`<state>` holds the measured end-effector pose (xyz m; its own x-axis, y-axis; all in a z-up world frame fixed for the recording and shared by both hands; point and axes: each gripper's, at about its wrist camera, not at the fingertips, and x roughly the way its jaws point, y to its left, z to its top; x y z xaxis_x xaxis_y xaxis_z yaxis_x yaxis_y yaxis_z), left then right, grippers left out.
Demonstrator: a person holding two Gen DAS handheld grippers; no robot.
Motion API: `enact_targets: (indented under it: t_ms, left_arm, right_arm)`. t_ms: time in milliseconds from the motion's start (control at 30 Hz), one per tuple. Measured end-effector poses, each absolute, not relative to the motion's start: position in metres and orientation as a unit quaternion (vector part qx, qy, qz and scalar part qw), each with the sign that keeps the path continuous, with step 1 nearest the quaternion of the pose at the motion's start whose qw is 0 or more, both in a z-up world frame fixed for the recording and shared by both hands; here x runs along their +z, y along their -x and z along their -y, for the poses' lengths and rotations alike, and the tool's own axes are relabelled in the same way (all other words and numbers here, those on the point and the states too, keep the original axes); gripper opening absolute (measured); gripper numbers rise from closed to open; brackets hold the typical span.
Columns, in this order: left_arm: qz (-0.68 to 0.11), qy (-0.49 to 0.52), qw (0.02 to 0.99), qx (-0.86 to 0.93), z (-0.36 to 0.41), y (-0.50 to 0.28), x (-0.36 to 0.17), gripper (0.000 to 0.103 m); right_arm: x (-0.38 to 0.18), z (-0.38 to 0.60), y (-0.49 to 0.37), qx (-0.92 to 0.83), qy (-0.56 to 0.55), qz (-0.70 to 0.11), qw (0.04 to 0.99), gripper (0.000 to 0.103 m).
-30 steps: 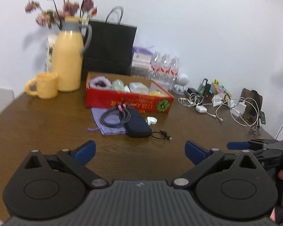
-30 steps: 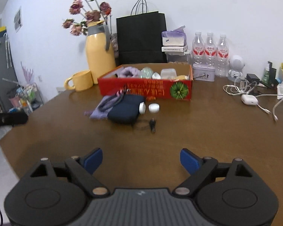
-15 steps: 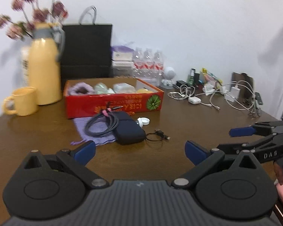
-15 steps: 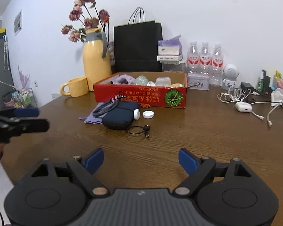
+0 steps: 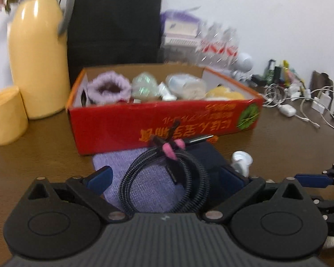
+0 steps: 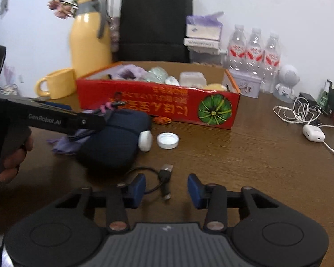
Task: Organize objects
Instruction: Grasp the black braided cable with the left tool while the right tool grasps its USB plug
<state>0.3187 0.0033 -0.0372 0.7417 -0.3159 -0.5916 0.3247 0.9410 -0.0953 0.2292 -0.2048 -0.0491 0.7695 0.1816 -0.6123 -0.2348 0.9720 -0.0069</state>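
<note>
Red box (image 6: 158, 109) already part filled. Just before it, unsorted: coiled cable (image 5: 164, 178), navy pouch (image 6: 115, 138), short cable (image 6: 160, 178). Left gripper (image 5: 164, 178) spread wide around coil; right gripper (image 6: 165, 188) parted around short cable, nothing grasped.

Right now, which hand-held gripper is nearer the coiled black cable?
Left. The left hand-held gripper straddles the coiled black cable; the right hand-held gripper sits apart, at the short USB cable.

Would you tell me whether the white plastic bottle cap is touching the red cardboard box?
Apart. In the right wrist view, bare brown table separates the white plastic bottle cap from the red cardboard box.
</note>
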Motion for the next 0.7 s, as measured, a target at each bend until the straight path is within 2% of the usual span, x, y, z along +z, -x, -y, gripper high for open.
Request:
enact_targets:
  t_ms: [133,167,200,233,467,633,700]
  left_arm:
    - [-0.332,0.037,0.927,-0.173,-0.008,-0.333,-0.050,0.103]
    - [-0.337,0.043,0.924,-0.175,-0.008,-0.334,-0.051,0.100]
    - [-0.338,0.044,0.923,-0.178,-0.009,-0.333,-0.051,0.097]
    - [-0.334,0.044,0.925,-0.177,-0.010,-0.332,-0.050,0.092]
    - [-0.292,0.022,0.945,-0.147,-0.003,-0.301,-0.038,0.089]
    - [-0.267,0.039,0.956,-0.112,-0.011,-0.241,-0.021,0.089]
    - [-0.254,0.015,0.964,-0.073,-0.007,-0.205,-0.020,0.089]
  right_arm:
    - [-0.058,0.203,-0.242,0.110,0.039,-0.332,0.936,0.040]
    - [-0.060,0.203,-0.243,0.111,0.036,-0.329,0.937,0.038]
    - [-0.061,0.204,-0.243,0.112,0.033,-0.328,0.937,0.030]
    - [-0.061,0.205,-0.244,0.114,0.032,-0.327,0.938,0.012]
    - [-0.061,0.207,-0.241,0.106,0.030,-0.315,0.943,0.012]
    - [-0.051,0.211,-0.219,0.106,0.022,-0.298,0.949,0.012]
    - [-0.046,0.215,-0.205,0.111,0.011,-0.292,0.950,0.012]
